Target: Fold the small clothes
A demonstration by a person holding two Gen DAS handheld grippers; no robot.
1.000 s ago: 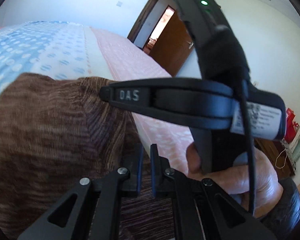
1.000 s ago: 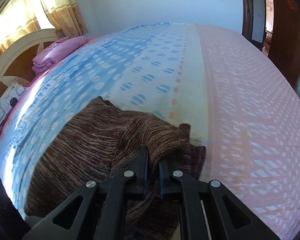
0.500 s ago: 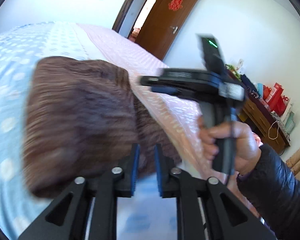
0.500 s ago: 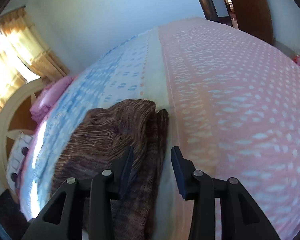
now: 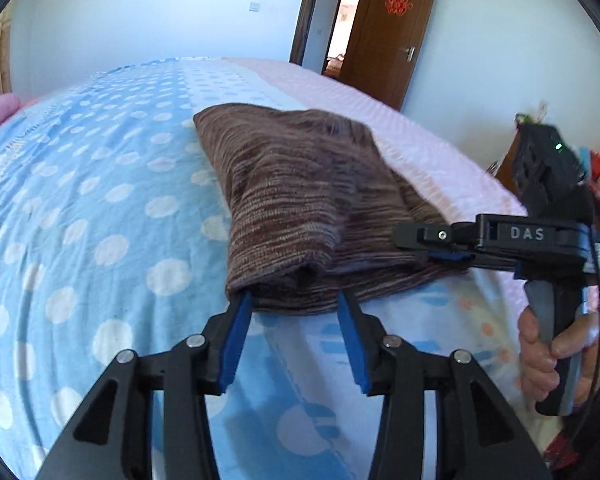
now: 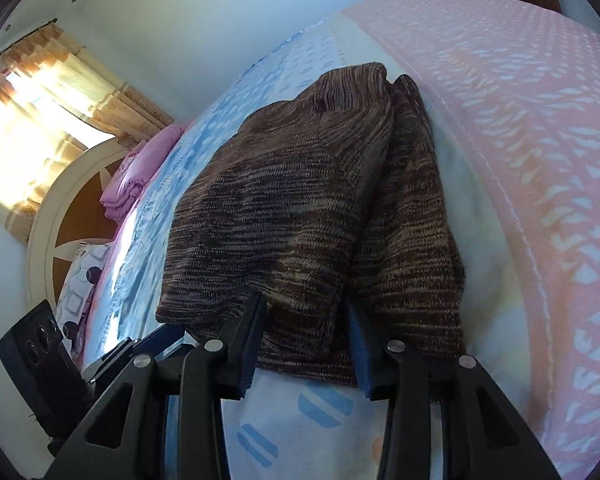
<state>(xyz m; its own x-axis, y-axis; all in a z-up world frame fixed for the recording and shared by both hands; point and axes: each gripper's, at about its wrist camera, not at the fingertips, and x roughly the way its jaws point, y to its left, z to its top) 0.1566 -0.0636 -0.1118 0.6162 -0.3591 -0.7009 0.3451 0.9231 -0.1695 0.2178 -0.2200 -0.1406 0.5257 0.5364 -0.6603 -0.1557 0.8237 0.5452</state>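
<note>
While left gripper [image 5: 294, 300] opens, brown garment's [image 5: 300, 200] edge lies free.

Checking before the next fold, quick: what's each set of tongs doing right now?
Left tongs: opening, pads off the folded brown knit garment, holding nothing.
Right tongs: open, the garment's near edge between the pads, not gripped.

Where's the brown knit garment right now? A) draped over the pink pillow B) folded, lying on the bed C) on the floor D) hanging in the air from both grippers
B: the brown knit garment lies folded in layers on the bedspread, with neither gripper's pads pressing on it.
</note>
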